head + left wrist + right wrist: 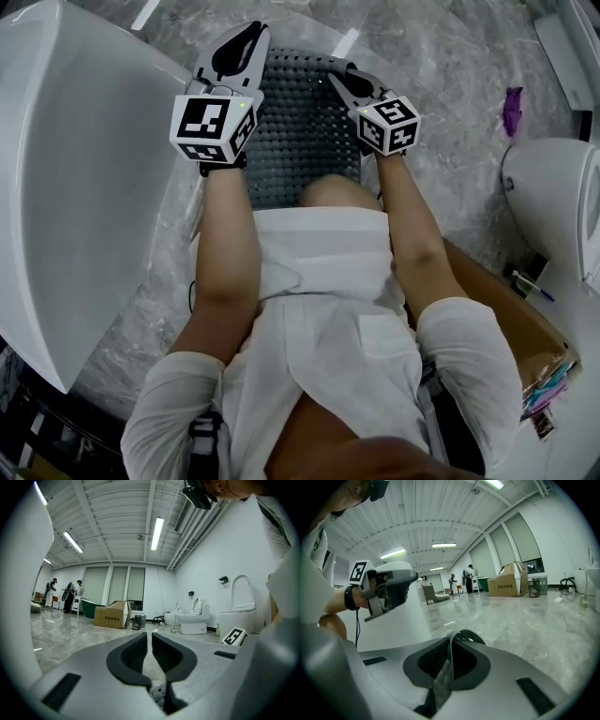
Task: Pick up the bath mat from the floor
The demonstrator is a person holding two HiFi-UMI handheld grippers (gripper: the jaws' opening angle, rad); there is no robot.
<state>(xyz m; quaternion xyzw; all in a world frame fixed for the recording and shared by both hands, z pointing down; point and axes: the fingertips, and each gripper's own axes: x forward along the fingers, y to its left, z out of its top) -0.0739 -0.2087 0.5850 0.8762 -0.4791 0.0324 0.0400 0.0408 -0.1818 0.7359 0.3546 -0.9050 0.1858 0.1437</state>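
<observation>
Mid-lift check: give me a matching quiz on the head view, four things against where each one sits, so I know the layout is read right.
Things:
1. bath mat
2. white tub
3. purple object
4. cardboard box

Places:
A. on the marble floor, upper right
B. hanging between the left claw and the right claw
C. lower right, beside the person's right arm
D. along the left side

Pairs: 1-B; 2-D; 3-A; 4-C
</observation>
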